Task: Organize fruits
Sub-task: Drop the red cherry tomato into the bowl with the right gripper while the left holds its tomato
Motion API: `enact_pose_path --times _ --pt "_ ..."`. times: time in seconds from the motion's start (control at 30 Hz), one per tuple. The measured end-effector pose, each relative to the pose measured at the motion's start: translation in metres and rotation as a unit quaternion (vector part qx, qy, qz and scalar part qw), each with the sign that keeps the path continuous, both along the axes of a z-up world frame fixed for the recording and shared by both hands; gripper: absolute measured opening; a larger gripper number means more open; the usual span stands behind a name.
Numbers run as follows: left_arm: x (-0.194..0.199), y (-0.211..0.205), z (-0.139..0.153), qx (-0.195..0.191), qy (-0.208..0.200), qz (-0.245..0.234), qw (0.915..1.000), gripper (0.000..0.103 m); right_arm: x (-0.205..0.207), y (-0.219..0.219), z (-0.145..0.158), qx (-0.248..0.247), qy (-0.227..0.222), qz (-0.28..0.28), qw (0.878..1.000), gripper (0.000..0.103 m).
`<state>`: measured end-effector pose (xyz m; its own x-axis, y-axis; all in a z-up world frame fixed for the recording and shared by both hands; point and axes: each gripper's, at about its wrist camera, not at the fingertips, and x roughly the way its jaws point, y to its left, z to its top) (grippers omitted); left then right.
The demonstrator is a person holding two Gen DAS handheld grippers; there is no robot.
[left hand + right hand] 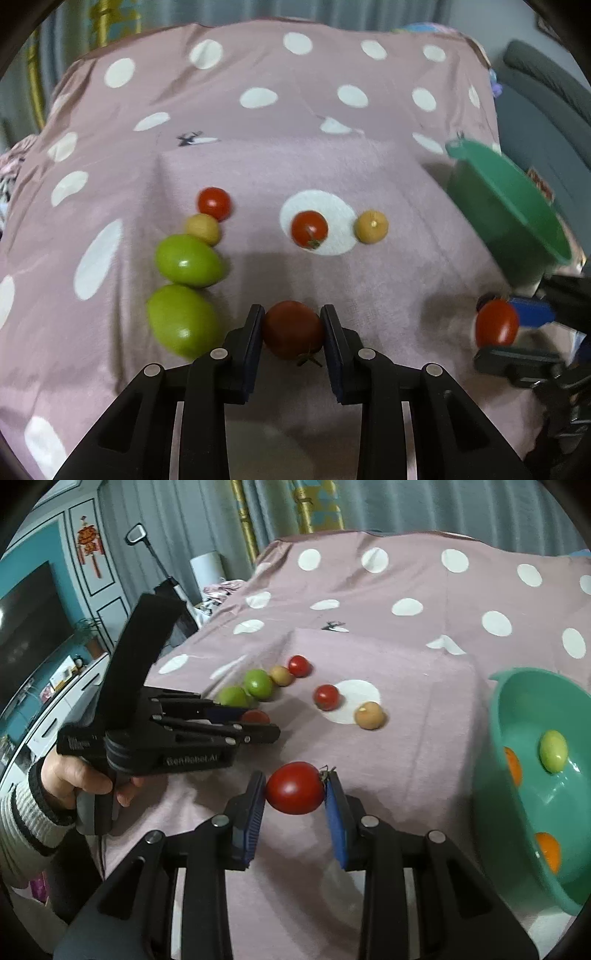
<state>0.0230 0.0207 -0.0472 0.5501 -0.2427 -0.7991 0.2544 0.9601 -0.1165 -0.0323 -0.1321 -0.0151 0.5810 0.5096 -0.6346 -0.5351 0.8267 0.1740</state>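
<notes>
Grippers (293, 328) (295, 794) level; each clamps tomato.

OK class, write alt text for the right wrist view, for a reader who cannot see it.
The right gripper holds a red tomato above a pink polka-dot cloth, beside a green bowl containing a green fruit and orange fruits. To its left, the left gripper closes on another tomato, near loose red, green and tan fruits.
</notes>
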Motion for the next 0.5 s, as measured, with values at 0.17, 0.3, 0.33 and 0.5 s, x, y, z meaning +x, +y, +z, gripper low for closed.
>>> enact_pose_path --times 0.17,0.3,0.33,0.5 --pt "-0.017 0.008 0.020 -0.035 -0.008 0.016 0.9992 0.031 -0.006 0.001 0.004 0.010 -0.007 0.015 1.000 0.033" --pt "-0.025 0.008 0.036 -0.048 -0.019 0.015 0.9986 0.031 -0.009 -0.009 0.011 0.027 -0.015 0.007 1.000 0.033" --pt "-0.026 0.008 0.041 -0.051 -0.022 0.015 0.9983 0.031 -0.010 -0.012 0.013 0.031 -0.019 0.003 0.999 0.033" --pt "-0.031 0.012 0.061 -0.056 -0.039 0.017 0.9975 0.031 -0.013 -0.031 0.026 0.053 -0.038 -0.019 0.998 0.033"
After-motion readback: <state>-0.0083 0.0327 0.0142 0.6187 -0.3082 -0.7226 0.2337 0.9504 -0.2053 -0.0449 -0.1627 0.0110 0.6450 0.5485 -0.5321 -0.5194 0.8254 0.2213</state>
